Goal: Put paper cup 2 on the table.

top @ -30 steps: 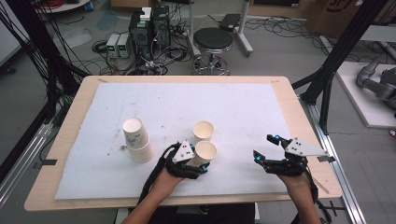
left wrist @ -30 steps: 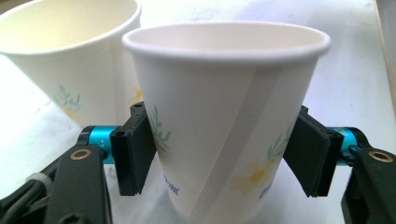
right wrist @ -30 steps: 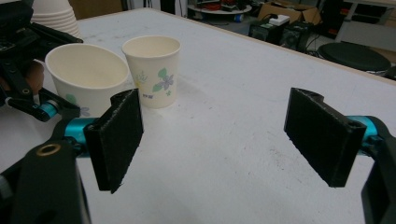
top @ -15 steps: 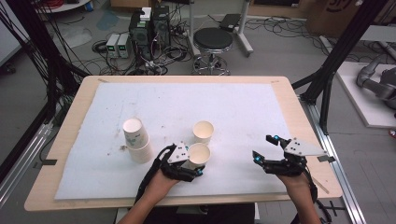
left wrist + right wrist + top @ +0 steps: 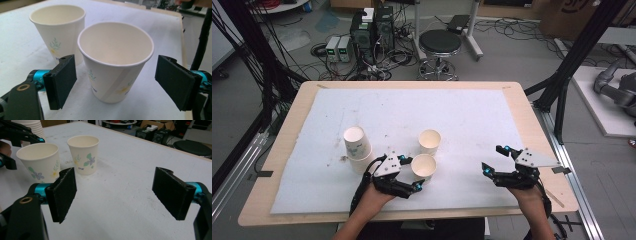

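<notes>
While the near paper cup [image 5: 115, 62] is standing upright on the white foam mat [image 5: 472, 115], just in front of a second paper cup [image 5: 429, 141], the left gripper [image 5: 414, 176] is flanking it with its jaws just opened, both pads clear of the wall. To release it well, the hand should probably be drawing straight back and level, so neither pad is clipping the thin rim and tipping it. The cup is tapering towards its base, with a rolled lip, a matte cream inside and a printed flower sprig on light, easily dented paper. To its left a stack of cups [image 5: 357, 148] is leaning slightly. The right gripper [image 5: 496, 159] is hovering well apart with its jaws spread on nothing, its black pads [image 5: 62, 195] looking coarse and spongy.
</notes>
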Motion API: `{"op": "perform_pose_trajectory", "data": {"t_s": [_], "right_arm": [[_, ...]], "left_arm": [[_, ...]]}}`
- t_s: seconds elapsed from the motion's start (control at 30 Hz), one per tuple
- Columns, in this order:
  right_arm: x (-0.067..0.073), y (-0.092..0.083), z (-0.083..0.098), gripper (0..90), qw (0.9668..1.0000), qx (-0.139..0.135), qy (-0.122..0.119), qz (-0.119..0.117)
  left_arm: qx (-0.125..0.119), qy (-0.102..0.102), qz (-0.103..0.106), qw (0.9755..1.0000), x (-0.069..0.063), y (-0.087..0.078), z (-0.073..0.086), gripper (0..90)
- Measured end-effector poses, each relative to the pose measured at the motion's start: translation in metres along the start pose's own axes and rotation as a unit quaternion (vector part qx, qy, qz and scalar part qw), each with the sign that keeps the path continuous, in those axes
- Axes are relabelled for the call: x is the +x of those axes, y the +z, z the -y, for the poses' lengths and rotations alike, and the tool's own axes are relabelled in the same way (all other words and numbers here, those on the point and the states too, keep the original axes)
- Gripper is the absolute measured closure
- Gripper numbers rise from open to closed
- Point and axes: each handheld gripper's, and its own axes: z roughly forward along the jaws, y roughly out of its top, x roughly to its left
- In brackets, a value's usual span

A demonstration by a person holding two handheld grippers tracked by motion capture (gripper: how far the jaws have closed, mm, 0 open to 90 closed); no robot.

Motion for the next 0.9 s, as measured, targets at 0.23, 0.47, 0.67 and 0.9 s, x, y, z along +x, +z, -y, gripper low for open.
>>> {"op": "perform_pose_trajectory", "data": {"t_s": [0.23, 0.47, 0.67, 0.9], "right_arm": [[0.0, 0.0, 0.001, 20.3, 1.0, 0.001, 0.001, 0.003], [0.0, 0.002, 0.006, 20.4, 0.9999, 0.006, 0.003, 0.01], [0.0, 0.005, 0.009, 20.3, 0.9999, 0.012, 0.0, 0.011], [-0.002, 0.003, 0.01, 20.4, 0.9999, 0.009, 0.001, 0.014]], "left_arm": [[-0.036, 0.007, 0.003, 0.9993, -0.005, -0.028, -0.008, 17.4], [-0.063, 0.007, -0.012, 0.9979, -0.006, -0.055, -0.005, 16.9], [-0.093, 0.006, -0.028, 0.9953, -0.005, -0.08, -0.002, 16.9], [-0.115, -0.01, -0.051, 0.992, 0.003, -0.109, 0.005, 17.3]]}}
